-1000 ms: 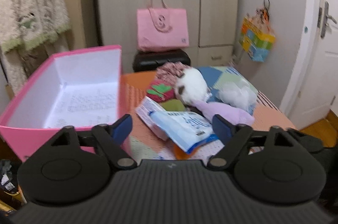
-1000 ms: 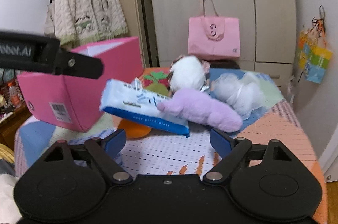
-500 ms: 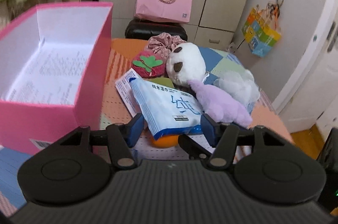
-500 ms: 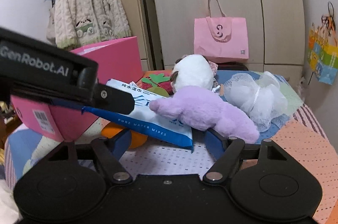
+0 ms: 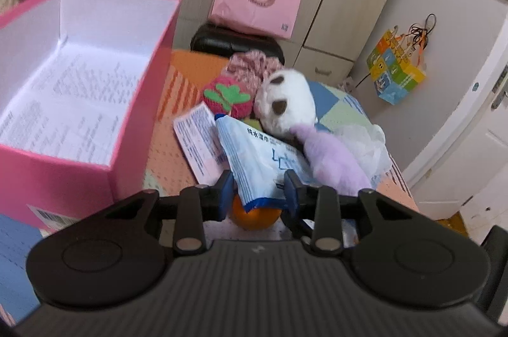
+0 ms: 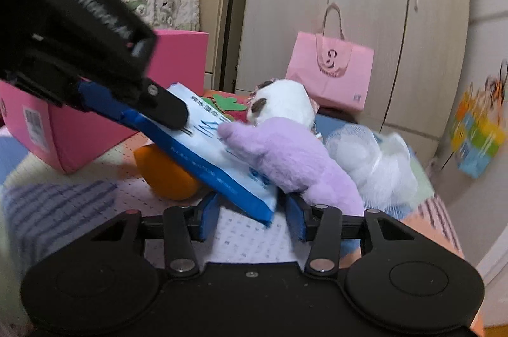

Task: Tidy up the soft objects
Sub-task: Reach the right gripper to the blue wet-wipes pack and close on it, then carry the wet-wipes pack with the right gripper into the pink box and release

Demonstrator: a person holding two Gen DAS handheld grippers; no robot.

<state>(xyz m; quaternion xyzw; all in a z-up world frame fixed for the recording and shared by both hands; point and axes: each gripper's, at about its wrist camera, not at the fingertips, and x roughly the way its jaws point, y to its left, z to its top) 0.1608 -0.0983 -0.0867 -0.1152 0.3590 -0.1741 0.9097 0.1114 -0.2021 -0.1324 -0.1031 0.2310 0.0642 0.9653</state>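
Observation:
A blue-and-white wet wipes pack (image 5: 254, 159) leans on an orange ball (image 5: 254, 216) in front of a purple plush (image 5: 333, 156) and a white panda plush (image 5: 285, 102). My left gripper (image 5: 258, 189) is closing on the pack's near end, and its pads touch both sides. In the right wrist view its upper finger (image 6: 165, 111) lies on the pack (image 6: 216, 146). My right gripper (image 6: 252, 218) is closing too. The pack's lower corner sits between its pads, untouched. The purple plush (image 6: 285, 156) lies just beyond its right finger.
An open pink box (image 5: 143, 102) stands at the left. A knitted strawberry (image 5: 228, 97), a floral scrunchie (image 5: 250, 67), a second pack (image 5: 197, 143) and a white mesh sponge (image 5: 365, 143) share the quilted surface. Behind are a pink tote bag (image 5: 257, 6) and a wardrobe.
Both grippers have come closer to the pile and rolled. The left jaws have narrowed onto the wipes pack. The right jaws have narrowed around the pack's corner.

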